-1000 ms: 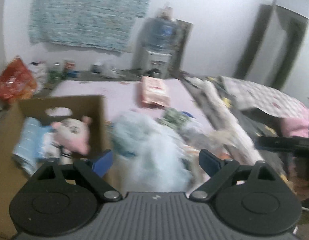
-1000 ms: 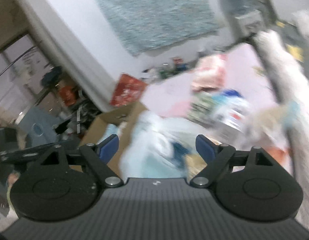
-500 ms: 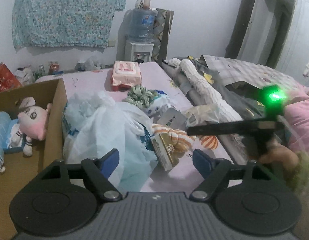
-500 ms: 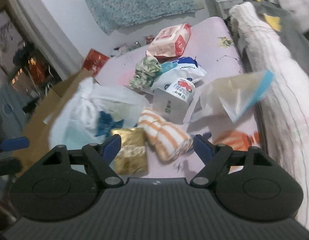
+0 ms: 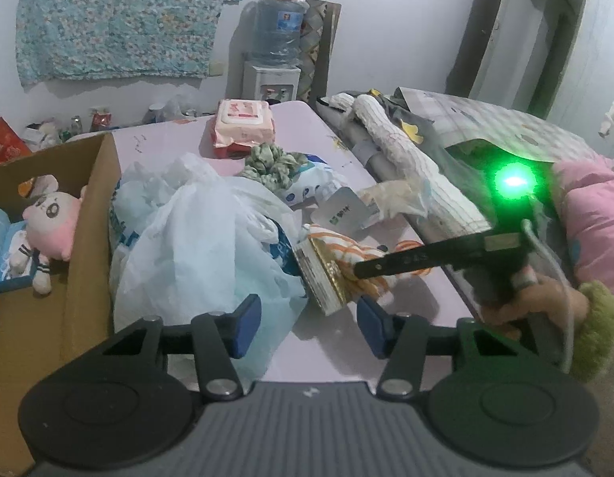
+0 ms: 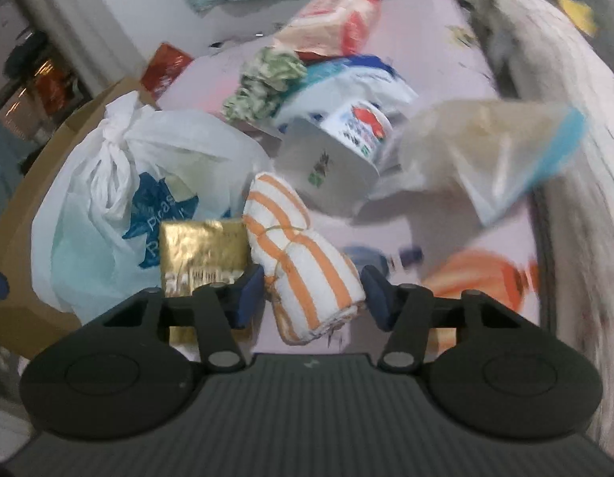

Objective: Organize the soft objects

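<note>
Right tool (image 6: 313, 292) spread wide, nothing gripped, low centre of the right wrist view. Striped towel roll (image 6: 301, 254) lies right between its blue pads (image 6: 249, 292), near end almost level with the tips, not touching that I can tell. Roll's long axis runs from lower centre up toward centre-left, roughly along the tool's reach, tilted a bit left. A squeeze across the roll looks like the likely next move.

Left tool (image 5: 309, 324) also spread, empty, bottom centre of the left wrist view; the roll (image 5: 346, 256) sits further off, centre-right, so the right hand is clearly nearer.

Gold packet (image 6: 201, 256) touches the roll's left side, right behind the left pad; judged risk: pad catches it too. White plastic bag (image 6: 120, 198) behind that, centre-left, tied at top. Small white carton (image 6: 327, 167) just beyond the roll's far end. Clear bag with blue edge (image 6: 494, 155) right of centre, blurred. Green scrunched cloth (image 6: 267, 79) and pink wipes pack (image 6: 331, 24) upper centre.

Cardboard box (image 5: 92, 214) at left edge of the left view, pink plush doll (image 5: 52, 218) already inside. All on the pale pink bench (image 5: 291, 127).
</note>
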{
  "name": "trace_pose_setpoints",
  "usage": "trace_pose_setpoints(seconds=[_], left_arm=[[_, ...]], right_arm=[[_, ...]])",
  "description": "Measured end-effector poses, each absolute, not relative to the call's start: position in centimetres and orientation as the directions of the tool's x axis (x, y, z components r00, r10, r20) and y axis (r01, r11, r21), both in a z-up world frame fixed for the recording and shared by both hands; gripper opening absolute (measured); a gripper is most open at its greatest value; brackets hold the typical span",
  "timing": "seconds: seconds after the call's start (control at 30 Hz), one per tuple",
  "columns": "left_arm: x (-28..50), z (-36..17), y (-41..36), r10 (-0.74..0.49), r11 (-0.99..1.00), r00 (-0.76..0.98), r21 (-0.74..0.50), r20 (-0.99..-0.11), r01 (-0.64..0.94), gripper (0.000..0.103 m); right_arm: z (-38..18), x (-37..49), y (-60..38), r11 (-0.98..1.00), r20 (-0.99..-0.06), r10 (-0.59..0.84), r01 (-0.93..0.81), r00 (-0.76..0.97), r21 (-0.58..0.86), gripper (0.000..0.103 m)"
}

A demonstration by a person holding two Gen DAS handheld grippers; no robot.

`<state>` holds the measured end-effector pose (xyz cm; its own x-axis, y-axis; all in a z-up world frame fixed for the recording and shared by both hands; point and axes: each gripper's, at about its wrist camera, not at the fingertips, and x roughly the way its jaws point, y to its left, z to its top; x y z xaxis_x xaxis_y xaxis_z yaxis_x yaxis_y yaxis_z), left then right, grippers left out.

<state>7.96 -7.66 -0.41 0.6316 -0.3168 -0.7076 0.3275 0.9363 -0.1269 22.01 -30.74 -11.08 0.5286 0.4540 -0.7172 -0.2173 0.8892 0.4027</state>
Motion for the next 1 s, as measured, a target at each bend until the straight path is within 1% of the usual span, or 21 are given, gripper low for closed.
trace_pose_setpoints(seconds=[0.17,0.23,0.33,0.47,0.53,0.6,0.67,0.8,0.87,0.93,1.0], left_arm=[[7.5,-0.9,-7.6,-0.354,0.922,0.612,-0.156,-0.707,0.354,0.054],[7.2,-1.4,-7.8,-0.373,0.912,0.589,-0.166,-0.717,0.375,0.054],[6.7,-2.2,-8.3,-0.407,0.888,0.545,-0.178,-0.733,0.423,0.054],[6.2,-3.3,-9.2,-0.426,0.863,0.499,-0.173,-0.755,0.474,0.056],[6.2,-3.7,-9.6,-0.434,0.856,0.481,-0.181,-0.762,0.485,0.056],[6.2,-3.9,-9.9,-0.443,0.849,0.469,-0.190,-0.764,0.493,0.056],[6.3,-4.0,-10.1,-0.456,0.841,0.457,-0.202,-0.764,0.502,0.057],[6.6,-4.5,-10.9,-0.476,0.828,0.428,-0.227,-0.768,0.513,0.061],[6.9,-4.7,-11.1,-0.490,0.822,0.409,-0.251,-0.770,0.511,0.064],[7.3,-4.9,-11.2,-0.502,0.818,0.393,-0.275,-0.770,0.505,0.067],[7.5,-4.9,-11.3,-0.508,0.816,0.387,-0.287,-0.769,0.502,0.069]], right_arm=[[-11.3,18.1,-32.2,0.894,-0.741,0.430,-0.131,0.516,0.428,0.050],[-11.5,16.3,-32.7,0.889,-0.749,0.435,-0.104,0.500,0.447,0.046],[-12.0,13.7,-33.1,0.870,-0.773,0.467,-0.070,0.429,0.487,0.046],[-11.8,10.9,-33.7,0.824,-0.746,0.539,-0.060,0.391,0.564,0.048],[-10.8,10.2,-34.0,0.817,-0.727,0.548,-0.075,0.413,0.572,0.048],[-9.6,10.1,-34.2,0.832,-0.719,0.521,-0.087,0.460,0.548,0.055],[-8.6,10.5,-34.4,0.845,-0.707,0.499,-0.101,0.501,0.525,0.058],[-8.6,12.9,-34.5,0.848,-0.678,0.486,-0.111,0.552,0.518,0.058],[-9.6,14.5,-34.8,0.832,-0.668,0.506,-0.105,0.546,0.545,0.058],[-10.9,16.0,-35.0,0.813,-0.667,0.529,-0.087,0.524,0.576,0.056],[-12.2,16.7,-34.9,0.789,-0.670,0.559,-0.066,0.488,0.610,0.043]])
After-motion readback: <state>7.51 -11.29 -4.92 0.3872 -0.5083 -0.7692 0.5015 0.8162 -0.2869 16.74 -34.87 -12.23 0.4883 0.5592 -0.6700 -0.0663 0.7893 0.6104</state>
